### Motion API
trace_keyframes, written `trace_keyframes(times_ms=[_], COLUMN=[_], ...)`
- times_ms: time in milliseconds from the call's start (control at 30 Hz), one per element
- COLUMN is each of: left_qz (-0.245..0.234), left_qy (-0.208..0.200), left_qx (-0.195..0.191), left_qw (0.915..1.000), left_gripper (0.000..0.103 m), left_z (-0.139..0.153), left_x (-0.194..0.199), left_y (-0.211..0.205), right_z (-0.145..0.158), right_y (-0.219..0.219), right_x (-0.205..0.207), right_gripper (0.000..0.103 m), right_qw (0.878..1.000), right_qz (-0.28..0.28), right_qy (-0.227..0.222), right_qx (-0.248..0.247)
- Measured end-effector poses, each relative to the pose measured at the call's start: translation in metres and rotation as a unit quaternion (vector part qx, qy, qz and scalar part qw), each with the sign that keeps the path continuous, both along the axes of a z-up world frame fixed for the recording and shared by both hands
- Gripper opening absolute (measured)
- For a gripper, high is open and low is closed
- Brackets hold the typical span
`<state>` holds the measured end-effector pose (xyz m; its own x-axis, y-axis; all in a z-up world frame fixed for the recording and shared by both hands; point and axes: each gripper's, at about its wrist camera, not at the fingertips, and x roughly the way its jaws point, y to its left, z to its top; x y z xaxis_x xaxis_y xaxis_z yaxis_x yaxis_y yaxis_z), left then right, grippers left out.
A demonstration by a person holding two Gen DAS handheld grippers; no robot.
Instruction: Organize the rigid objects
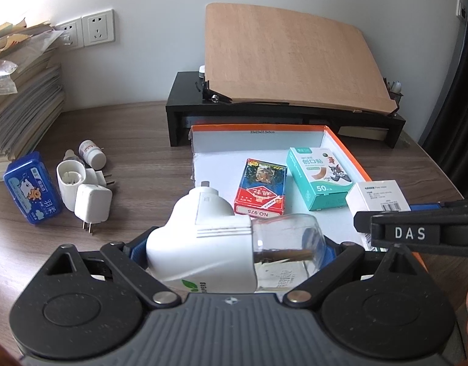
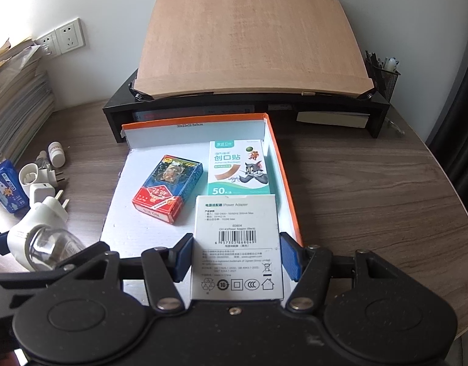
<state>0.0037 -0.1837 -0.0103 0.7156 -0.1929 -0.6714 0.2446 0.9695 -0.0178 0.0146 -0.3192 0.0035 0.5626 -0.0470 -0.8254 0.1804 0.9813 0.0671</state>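
Observation:
My left gripper (image 1: 234, 244) is shut on a white plug-in vaporiser with a clear bottle (image 1: 209, 244), held over the near left corner of the tray; the vaporiser (image 2: 35, 235) also shows at the lower left of the right wrist view. My right gripper (image 2: 237, 256) is shut on a white power adapter box (image 2: 237, 244), its blue pads against both sides, over the near right part of the orange-rimmed white tray (image 2: 282, 183). Inside the tray lie a red and blue playing card box (image 2: 168, 187) and a teal plaster box (image 2: 238, 167).
Left of the tray on the wooden desk lie white plugs (image 1: 92, 202), a small white bottle (image 1: 92, 152) and a blue tissue pack (image 1: 32, 187). A paper stack (image 1: 20, 91) stands far left. Behind the tray, a black stand (image 1: 179, 116) carries a wooden board (image 1: 285, 58).

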Motion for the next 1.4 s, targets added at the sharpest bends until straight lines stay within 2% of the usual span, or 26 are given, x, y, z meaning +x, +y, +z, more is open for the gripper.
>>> trace_keyframes(times_ms=[567,1300,1400], left_qz=[-0.009,-0.046,-0.055], left_qy=[0.015,0.028,0.032], left_qx=[0.002,-0.001,-0.010], left_qw=[0.9998,0.9985,0.9979], left_gripper=[0.100,0.100,0.100], left_z=[-0.010,-0.022,-0.023], left_x=[0.005,0.010,0.010], left_y=[-0.009,-0.030,-0.033], right_z=[-0.010,-0.013,-0.011], right_y=[-0.007,-0.009,-0.010], right_x=[0.009,0.019,0.018], right_gripper=[0.072,0.070,0.074], right_qw=[1.000,1.000,1.000], right_qz=[0.005,-0.001,-0.003], right_qy=[0.016,0.025,0.019], right_qx=[-0.004,-0.019,-0.020])
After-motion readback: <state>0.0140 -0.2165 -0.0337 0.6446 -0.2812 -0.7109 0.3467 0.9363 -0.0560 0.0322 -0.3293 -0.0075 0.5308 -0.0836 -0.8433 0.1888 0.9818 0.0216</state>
